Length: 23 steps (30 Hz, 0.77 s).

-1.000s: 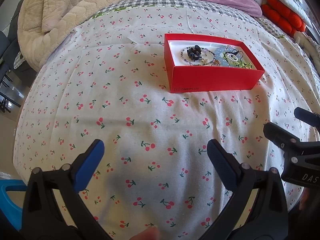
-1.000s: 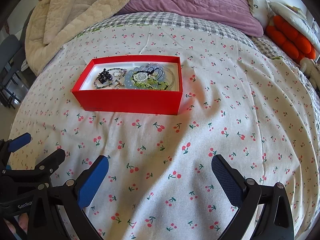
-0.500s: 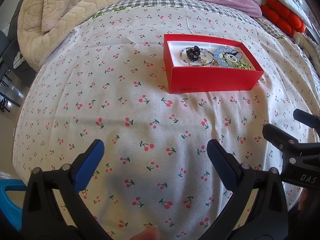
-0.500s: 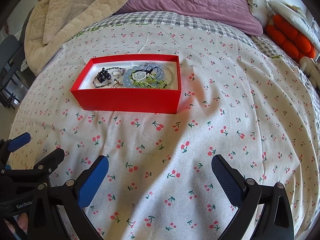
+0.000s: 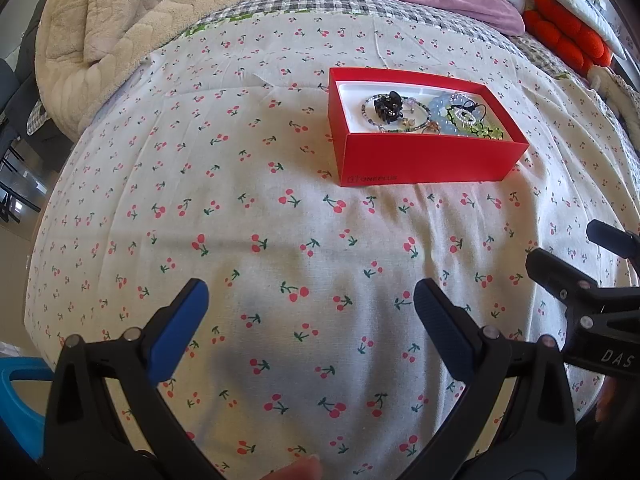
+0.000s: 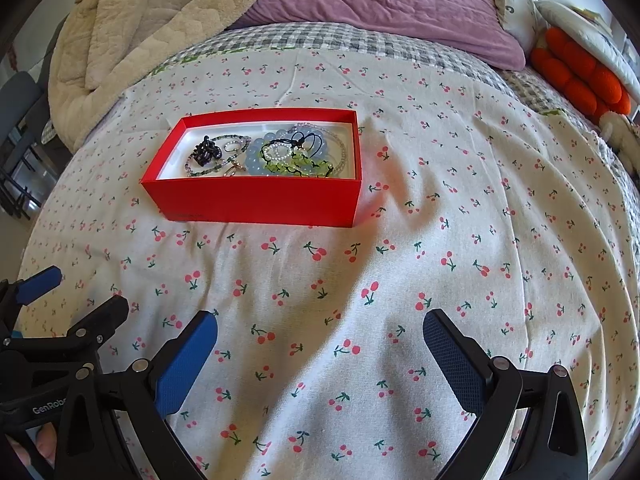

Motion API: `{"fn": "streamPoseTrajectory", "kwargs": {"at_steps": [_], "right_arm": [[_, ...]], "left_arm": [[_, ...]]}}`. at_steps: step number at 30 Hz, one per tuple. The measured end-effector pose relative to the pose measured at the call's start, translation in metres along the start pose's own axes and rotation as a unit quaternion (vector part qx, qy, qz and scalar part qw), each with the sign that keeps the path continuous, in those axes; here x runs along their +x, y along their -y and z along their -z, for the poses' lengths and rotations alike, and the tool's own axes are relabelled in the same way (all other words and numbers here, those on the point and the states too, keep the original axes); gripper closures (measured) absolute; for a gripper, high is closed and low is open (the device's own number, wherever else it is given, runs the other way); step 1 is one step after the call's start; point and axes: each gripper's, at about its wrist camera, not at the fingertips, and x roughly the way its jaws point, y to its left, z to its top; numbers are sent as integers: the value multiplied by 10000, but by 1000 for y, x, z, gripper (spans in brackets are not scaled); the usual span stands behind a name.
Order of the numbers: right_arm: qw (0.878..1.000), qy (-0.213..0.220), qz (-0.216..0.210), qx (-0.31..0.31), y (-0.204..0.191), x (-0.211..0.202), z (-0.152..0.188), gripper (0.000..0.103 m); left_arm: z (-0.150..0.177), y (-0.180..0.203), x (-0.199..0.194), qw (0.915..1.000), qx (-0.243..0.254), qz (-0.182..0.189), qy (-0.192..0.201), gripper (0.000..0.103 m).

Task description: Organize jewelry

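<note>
Left wrist view looks over a bed covered by a white bedspread [image 5: 248, 208] printed with small red cherries. On it, ahead and to the right, sits a red box [image 5: 424, 152] with a white inside and no lid. Jewelry lies in a loose heap within it — a black hair claw [image 5: 387, 107] on a thin beaded bracelet [image 5: 370, 114] toward the left end, a pale blue bead bracelet [image 5: 442, 110] and a green bead bracelet [image 5: 486, 131] toward the right end. The left hand-held gripper [image 5: 310, 306] hangs above the bedspread, well short of the box, its blue-padded fingers spread wide with nothing between them.

From the right wrist view the same red box [image 6: 256, 196] lies ahead and to the left, and the pile shows more clearly: the hair claw [image 6: 207, 150], the blue beads [image 6: 260, 156], the green beads [image 6: 298, 164] tangled with a black cord [image 6: 308, 142], and a small metal ring [image 6: 233, 145]. The right hand-held gripper [image 6: 320, 340] is likewise spread apart and empty, near the bed's front edge, with the left tool just beside it. At the head of the bed lie a beige blanket [image 6: 132, 36] and a purple quilt [image 6: 392, 4] — an orange cushion [image 6: 580, 76] sits at the far right.
</note>
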Motion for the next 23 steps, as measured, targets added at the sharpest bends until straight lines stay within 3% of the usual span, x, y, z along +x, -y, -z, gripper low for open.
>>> {"fn": "streamPoseTrajectory", "kwargs": {"at_steps": [23], "right_arm": [[10000, -6, 5, -23, -4, 2, 2, 0]], "left_arm": [[0, -3, 1, 10000, -66, 21, -1, 1]]}}
